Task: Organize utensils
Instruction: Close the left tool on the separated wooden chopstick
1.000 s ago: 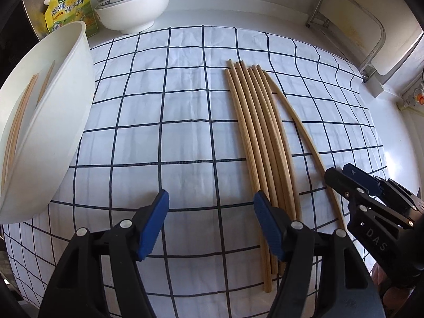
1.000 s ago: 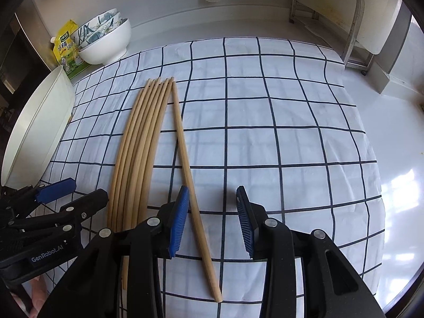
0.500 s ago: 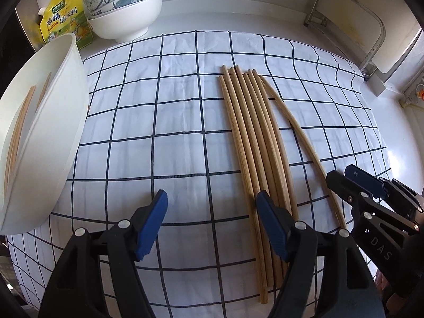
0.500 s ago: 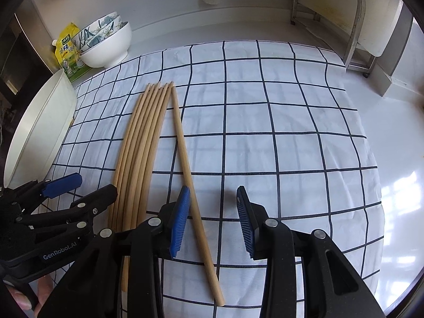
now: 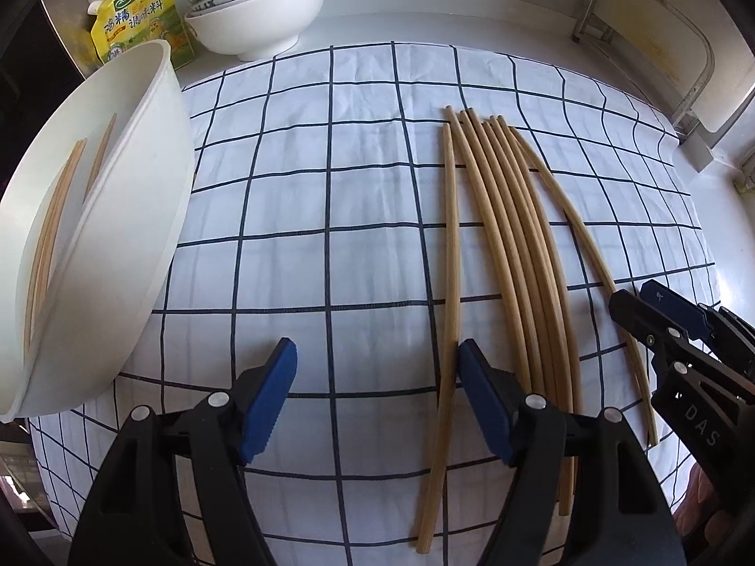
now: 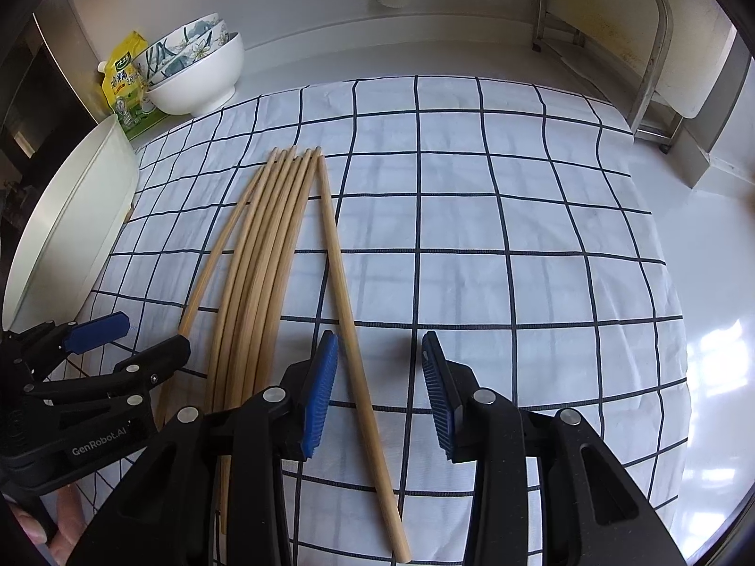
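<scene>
Chopsticks [image 5: 514, 254] lie on the cloth [image 5: 330, 217], right of the tub [image 5: 141, 217].

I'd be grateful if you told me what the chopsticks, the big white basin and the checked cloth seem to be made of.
Chopsticks: probably bamboo or wood, pale tan, matte, fine lengthwise grain.
Big white basin: likely plastic, with a thin wall and a smooth dull sheen.
Checked cloth: woven fabric, white with dark lines, showing creases.

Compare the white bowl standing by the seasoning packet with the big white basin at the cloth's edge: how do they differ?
The white bowl stands upright on the counter; the basin is tilted on its side.
The white bowl holds patterned bowls nested inside it; the basin holds a few chopsticks.
The white bowl sits off the checked cloth; the basin is at the cloth's edge.
Both are plain white.
</scene>
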`<state>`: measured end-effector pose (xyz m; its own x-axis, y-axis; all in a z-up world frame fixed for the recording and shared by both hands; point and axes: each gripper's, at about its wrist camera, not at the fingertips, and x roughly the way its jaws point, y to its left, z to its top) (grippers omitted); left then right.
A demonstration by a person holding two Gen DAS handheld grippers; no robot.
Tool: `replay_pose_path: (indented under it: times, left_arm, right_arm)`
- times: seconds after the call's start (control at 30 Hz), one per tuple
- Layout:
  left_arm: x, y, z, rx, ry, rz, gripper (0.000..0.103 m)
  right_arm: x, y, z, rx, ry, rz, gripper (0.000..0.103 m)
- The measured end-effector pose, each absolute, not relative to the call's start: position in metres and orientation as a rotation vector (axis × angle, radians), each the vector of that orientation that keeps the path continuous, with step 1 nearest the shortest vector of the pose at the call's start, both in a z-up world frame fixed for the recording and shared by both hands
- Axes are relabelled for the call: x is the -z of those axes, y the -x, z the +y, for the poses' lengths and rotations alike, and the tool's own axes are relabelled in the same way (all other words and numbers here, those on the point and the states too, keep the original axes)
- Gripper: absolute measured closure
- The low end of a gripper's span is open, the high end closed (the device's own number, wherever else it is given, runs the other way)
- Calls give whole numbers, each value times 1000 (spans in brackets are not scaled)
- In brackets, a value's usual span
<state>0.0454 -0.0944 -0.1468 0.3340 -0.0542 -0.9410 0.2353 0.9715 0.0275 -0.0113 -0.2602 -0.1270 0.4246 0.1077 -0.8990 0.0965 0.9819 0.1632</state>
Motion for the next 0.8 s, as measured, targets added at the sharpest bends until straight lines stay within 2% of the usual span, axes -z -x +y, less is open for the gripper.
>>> replay_pose_path:
  times: [0.27, 0.33, 0.4, 0.43, 0.5, 0.53, 0.6, 0.63, 0.67, 0.8]
  left_arm:
    - [147, -58, -107, 188, -191, 1201, 32]
    - [147, -60, -108, 197, -183, 1201, 38]
    - [145, -57, -111, 207, -177, 1200, 50]
    - [144, -56, -114, 210, -182, 1195, 52]
    - [143, -57, -119, 220, -192, 1189, 65]
    - [143, -57, -125, 224, -198, 1186, 68]
    - [142, -58, -129, 231, -203, 1185, 85]
    - [141, -58, -132, 231, -207, 1186, 89]
    - [142, -59, -133, 240, -201, 1192, 96]
    - [142, -59, -135, 250, -192, 1209, 96]
  right_arm:
    - [130, 5, -246, 8, -59, 1105, 67]
    - [130, 5, -245, 6, -49, 1094, 67]
    - [130, 6, -247, 3, -58, 1087, 67]
    - [130, 6, -247, 0, -55, 1085, 67]
    - [130, 7, -245, -12, -49, 1082, 72]
    - [130, 7, -243, -20, -45, 1081, 77]
    - [129, 6, -240, -30, -40, 1082, 85]
    - [129, 6, -240, -33, -38, 1084, 94]
    - [129, 5, -240, -36, -41, 1088, 97]
    - [129, 4, -246, -49, -95, 1107, 97]
